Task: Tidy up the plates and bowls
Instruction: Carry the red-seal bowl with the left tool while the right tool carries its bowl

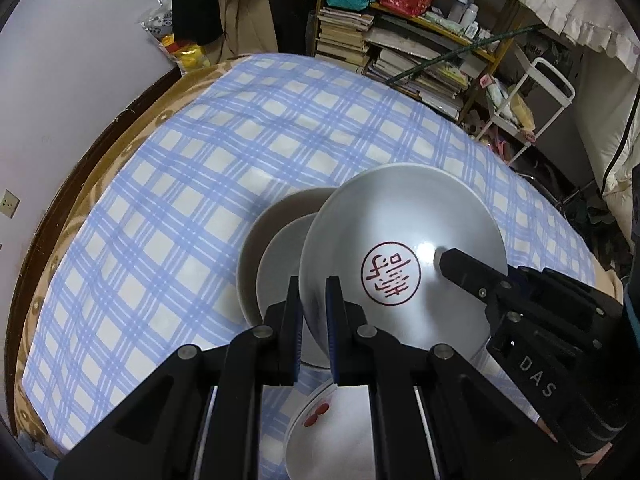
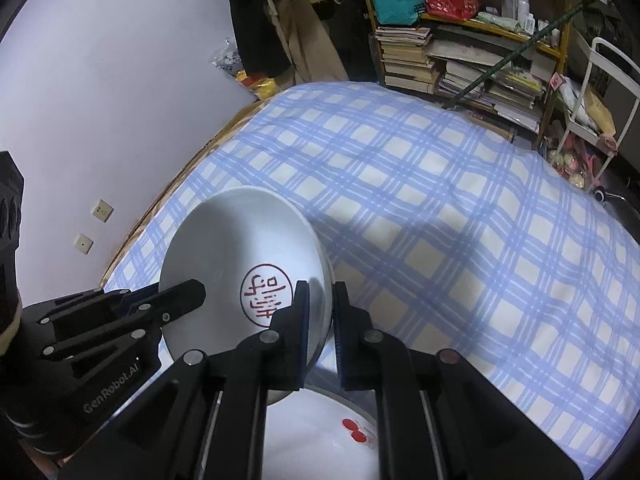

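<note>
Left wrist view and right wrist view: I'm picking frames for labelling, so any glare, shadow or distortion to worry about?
Left wrist view: a glare spot sits on the stamped bowl beside its red seal; fisheye bends the checked cloth. Right wrist view: a broad shadow lies across the cloth right of the bowl; corners vignette black.

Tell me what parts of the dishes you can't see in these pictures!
- Stamped bowl: its near rim, in both views, sits behind the tool fingers pinching it.
- Bowls on the checked cloth: the left wrist view shows only their left parts; the stamped bowl covers the rest, and the right wrist view hides them completely.
- Red-flower plate: cut off by the bottom edge and crossed by tool arms in both views.
</note>
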